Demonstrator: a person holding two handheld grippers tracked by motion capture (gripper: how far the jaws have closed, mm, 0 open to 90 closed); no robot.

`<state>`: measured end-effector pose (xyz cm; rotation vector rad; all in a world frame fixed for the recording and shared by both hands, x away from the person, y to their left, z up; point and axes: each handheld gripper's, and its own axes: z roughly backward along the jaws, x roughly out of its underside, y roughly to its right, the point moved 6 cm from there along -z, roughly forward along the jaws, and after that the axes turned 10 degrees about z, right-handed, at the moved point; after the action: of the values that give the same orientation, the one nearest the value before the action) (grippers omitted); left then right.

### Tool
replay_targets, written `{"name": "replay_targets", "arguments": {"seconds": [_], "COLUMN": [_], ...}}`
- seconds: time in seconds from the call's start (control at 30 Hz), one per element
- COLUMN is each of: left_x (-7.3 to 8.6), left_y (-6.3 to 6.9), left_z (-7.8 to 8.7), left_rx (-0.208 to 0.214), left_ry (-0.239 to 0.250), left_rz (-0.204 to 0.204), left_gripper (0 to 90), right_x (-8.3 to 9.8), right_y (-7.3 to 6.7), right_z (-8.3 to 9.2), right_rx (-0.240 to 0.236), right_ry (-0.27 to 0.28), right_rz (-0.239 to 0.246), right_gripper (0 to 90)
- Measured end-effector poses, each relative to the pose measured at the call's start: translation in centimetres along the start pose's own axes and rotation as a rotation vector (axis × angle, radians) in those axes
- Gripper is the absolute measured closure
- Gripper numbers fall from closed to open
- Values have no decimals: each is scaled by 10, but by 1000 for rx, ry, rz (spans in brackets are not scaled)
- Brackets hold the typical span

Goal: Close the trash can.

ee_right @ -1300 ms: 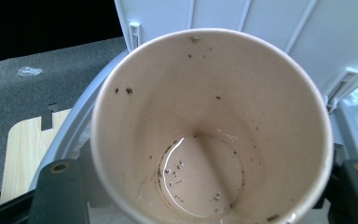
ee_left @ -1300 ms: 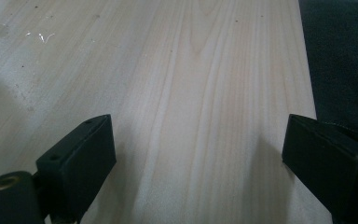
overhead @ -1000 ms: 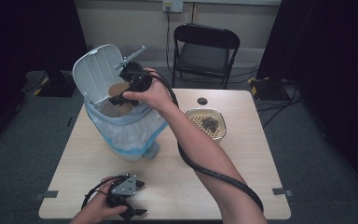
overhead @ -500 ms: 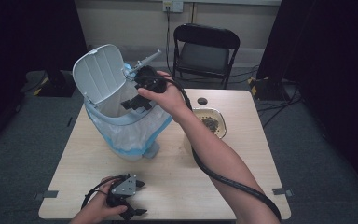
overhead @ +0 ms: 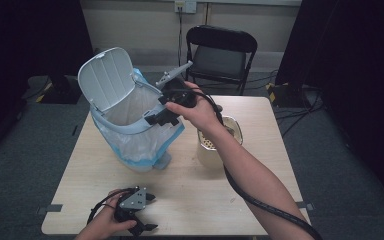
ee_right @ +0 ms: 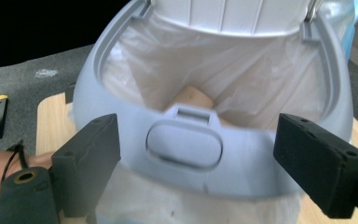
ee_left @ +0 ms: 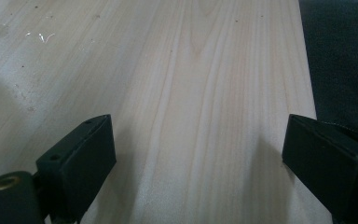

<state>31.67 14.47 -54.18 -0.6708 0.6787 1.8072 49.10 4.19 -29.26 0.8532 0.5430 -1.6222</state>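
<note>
Right hand-held gripper just outside the front rim of the lidded bin — jaws wide, lately eased inward a little, holding nothing. Bin on the counter, lid up. Left hand-held gripper resting open — empty.

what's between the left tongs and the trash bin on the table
Bare wood. In the high view the tabletop between the left tongs and the trash bin carries nothing, and the left gripper view has plain boards ahead of the open jaws.
</note>
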Motion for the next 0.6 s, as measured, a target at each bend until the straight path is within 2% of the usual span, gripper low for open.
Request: {"name": "replay_targets", "arguments": {"seconds": [0.27,0.47,0.6], "left_x": [0,0,0], "left_y": [0,0,0], "left_z": [0,0,0], "left_rx": [0,1,1], "left_ry": [0,1,1], "left_rz": [0,1,1], "left_gripper": [90,90,89], "right_x": [19,35,43], "right_y": [-9,-13,-13], "right_z": [13,23,31], "right_rx": [-12,-7,3], "right_ry": [-4,-20,-11], "right_rz": [-9,-7,-19], "right_gripper": [144,144,144]}}
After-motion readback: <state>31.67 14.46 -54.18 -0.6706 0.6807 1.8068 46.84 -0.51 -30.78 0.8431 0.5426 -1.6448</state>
